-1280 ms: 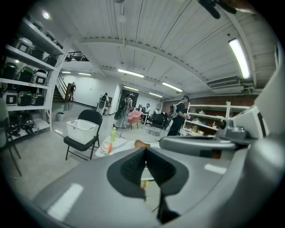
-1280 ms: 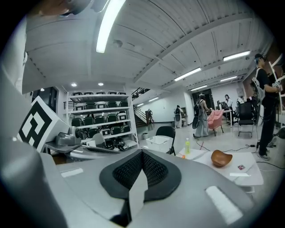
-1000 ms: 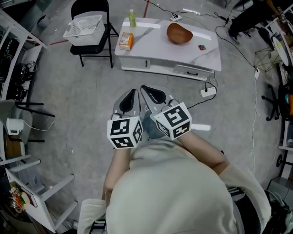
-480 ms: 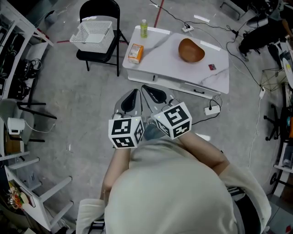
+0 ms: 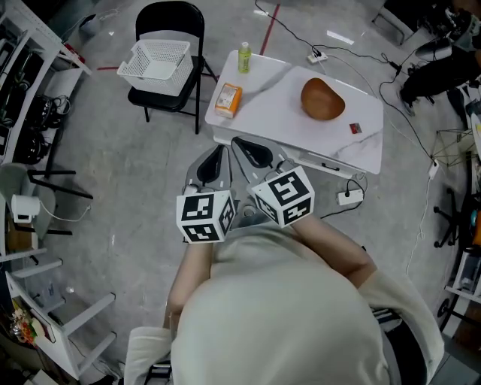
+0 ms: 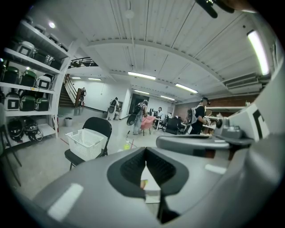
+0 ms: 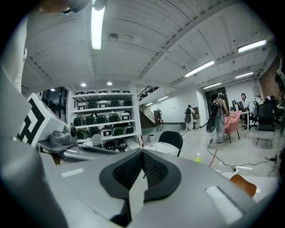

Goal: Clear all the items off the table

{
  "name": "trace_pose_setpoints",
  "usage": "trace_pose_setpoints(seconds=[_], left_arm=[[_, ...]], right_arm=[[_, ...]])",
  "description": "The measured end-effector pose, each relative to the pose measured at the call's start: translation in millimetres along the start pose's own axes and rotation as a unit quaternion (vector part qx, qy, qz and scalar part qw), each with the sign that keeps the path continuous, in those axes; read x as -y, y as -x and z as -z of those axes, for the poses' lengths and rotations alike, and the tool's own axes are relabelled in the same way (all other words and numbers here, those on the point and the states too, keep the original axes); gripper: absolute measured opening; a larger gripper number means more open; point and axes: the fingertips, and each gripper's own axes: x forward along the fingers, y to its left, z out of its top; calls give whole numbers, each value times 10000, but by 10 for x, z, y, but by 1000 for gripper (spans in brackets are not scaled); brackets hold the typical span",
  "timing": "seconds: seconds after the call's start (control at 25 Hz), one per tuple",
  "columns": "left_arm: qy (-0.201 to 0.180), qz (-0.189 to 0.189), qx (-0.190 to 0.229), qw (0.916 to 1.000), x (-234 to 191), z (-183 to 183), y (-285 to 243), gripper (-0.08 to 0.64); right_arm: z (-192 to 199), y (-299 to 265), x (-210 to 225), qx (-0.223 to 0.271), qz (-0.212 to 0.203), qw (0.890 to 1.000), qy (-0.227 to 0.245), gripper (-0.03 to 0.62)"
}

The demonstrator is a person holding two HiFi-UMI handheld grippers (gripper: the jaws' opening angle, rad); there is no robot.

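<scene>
Grey concrete floor fills most of the head view, w/ cables trailing across it. Ahead of me sits a low white desk (image 5: 301,124), its near edge just beyond both tools. All the task's things are on the desk top:
- wooden bowl (image 5: 322,99) approx. mid-desk
- orange carton (image 5: 228,99) at the left edge
- green bottle (image 5: 243,57) upright at the far left corner
- small red item (image 5: 355,128) toward the right end, apart from the bowl; too small to say what it is

Left of the desk stands a black folding chair (image 5: 169,19) w/ a white plastic basket (image 5: 159,60) on its seat. A white power strip (image 5: 349,197) lies on the floor near the desk's near right corner. Shelving (image 5: 22,53) runs along the room's left side.

I hold my left tool (image 5: 218,153) and right tool (image 5: 242,147) side by side in front of my chest, marker cubes close together, both aimed at the desk.

Left tool: jaws pressed together, pads meeting, nothing pinched. Its view shows a bit of the carton low behind the pads, w/ the bottle and the basket on its chair off to the left.

Right tool: jaws pressed together too, nothing pinched. Its view has the chair behind the pads, the bottle and part of the bowl to the right, and shelves of appliances to the left.

People stand in the far bkgd of both gripper views.
</scene>
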Motion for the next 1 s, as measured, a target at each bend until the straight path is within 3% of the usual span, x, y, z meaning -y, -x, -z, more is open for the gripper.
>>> trace_pose_setpoints(seconds=[0.48,1.0], left_arm=[[304,-34,-243,9992,-188,82,-282,8],[171,278,-521,9981,-602,-17,-1115,8]], right_arm=[[121,-172,243,-239,96,9994,-233,-2],[177,-780,920,-389,645,9955,-581,-2]])
